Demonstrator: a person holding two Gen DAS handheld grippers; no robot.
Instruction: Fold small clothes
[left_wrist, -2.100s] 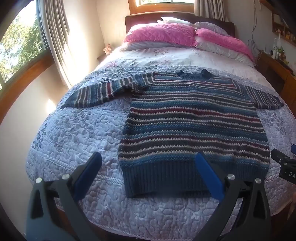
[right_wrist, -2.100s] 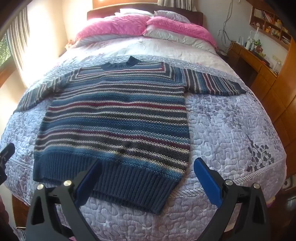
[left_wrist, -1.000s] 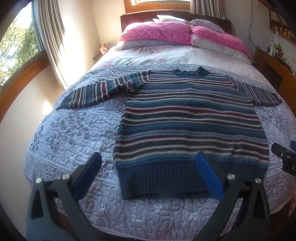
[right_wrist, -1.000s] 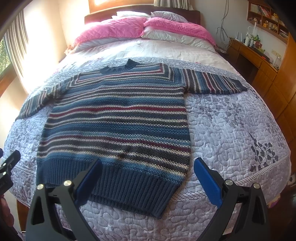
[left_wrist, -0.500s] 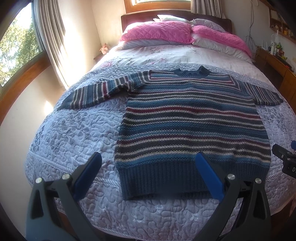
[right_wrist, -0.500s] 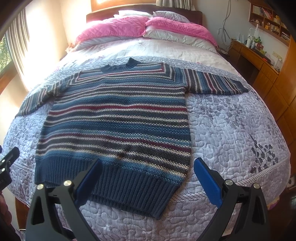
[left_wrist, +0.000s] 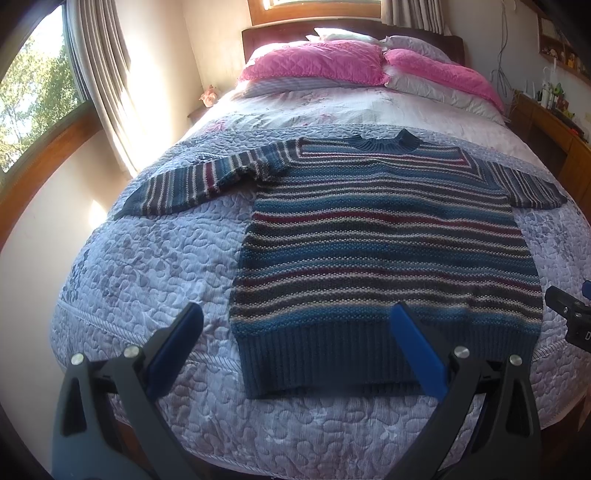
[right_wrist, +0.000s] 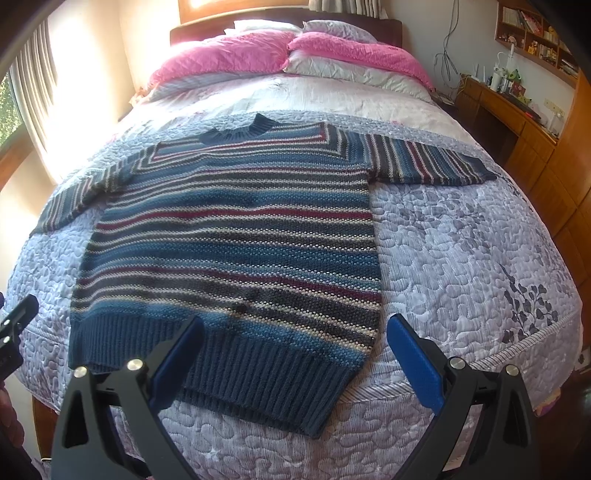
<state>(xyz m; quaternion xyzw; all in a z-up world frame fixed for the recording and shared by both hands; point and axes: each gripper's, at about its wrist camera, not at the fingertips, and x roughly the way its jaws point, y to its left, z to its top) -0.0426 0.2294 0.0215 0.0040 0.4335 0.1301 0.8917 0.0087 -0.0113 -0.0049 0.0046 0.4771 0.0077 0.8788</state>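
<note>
A striped knit sweater (left_wrist: 384, 243) (right_wrist: 236, 243) in blue, maroon, grey and cream lies flat on the bed, front up, both sleeves spread out sideways and its dark ribbed hem toward me. My left gripper (left_wrist: 295, 325) hovers open above the hem's left corner, holding nothing. Open too, my right gripper (right_wrist: 295, 332) hangs above the hem's right corner, nothing between its blue pads. The tip of each gripper shows at the edge of the other's view.
The sweater rests on a lilac quilted bedspread (left_wrist: 155, 258) (right_wrist: 461, 251). Pink pillows (left_wrist: 314, 66) lie at the headboard. A window with curtains (left_wrist: 107, 74) is at the left, a wooden desk and shelves (right_wrist: 517, 107) at the right.
Both views have shifted slightly over the last two seconds; the sweater has not moved and both grippers stay open.
</note>
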